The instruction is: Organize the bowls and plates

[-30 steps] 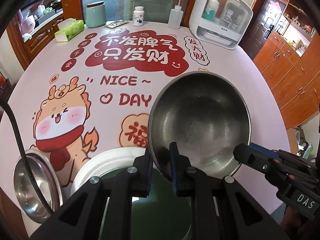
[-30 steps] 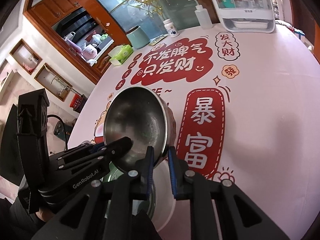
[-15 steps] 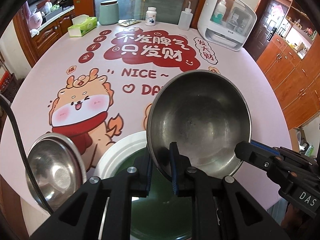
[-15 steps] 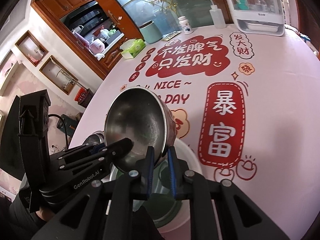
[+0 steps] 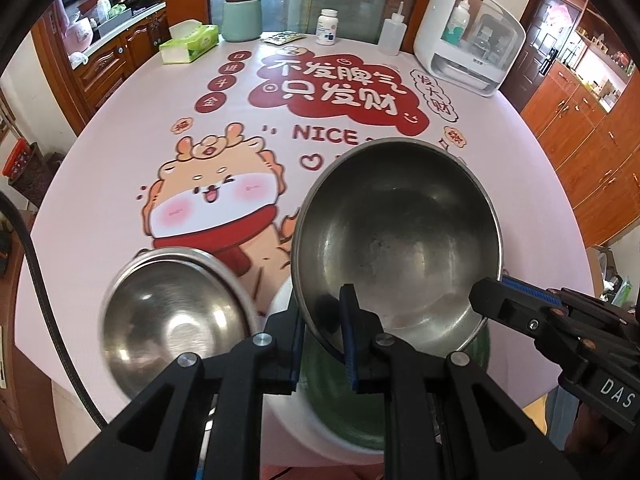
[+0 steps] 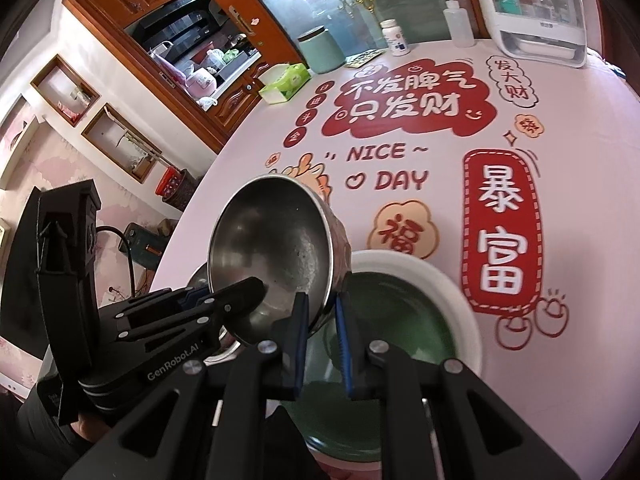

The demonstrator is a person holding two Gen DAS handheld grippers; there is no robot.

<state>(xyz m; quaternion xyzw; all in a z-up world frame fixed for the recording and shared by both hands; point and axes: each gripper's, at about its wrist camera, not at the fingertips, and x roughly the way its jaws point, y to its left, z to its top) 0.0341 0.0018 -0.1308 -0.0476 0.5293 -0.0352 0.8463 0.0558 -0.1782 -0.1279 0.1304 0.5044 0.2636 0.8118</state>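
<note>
**Steel bowl carried by two grippers above the green plate**

Left wrist view. Item: large steel bowl [image 5: 396,236], tilted, its mouth facing the camera, held off the table. The left gripper [image 5: 322,344] has its jaws narrow, pinching the bowl's near rim, one pad inside and one outside. The right gripper [image 5: 560,320] reaches in from the right and meets the rim on that side. Landmark: white-rimmed green plate [image 5: 360,420], directly beneath the bowl. Just left of the plate sits a second steel bowl [image 5: 176,316], upright on the pink tablecloth [image 5: 120,200].

Right wrist view. Same large bowl [image 6: 276,256], rim clamped between the narrow jaws of the right gripper [image 6: 322,330]; the left gripper [image 6: 224,300] grips the opposite edge. The green plate [image 6: 460,304] lies below and right of the bowl.

Step in hand, as judged: transport of the bowl for stacking. The next move likely calls for levelling it, centring it over the second bowl or the plate, lowering it, then easing both jaws apart together.
</note>
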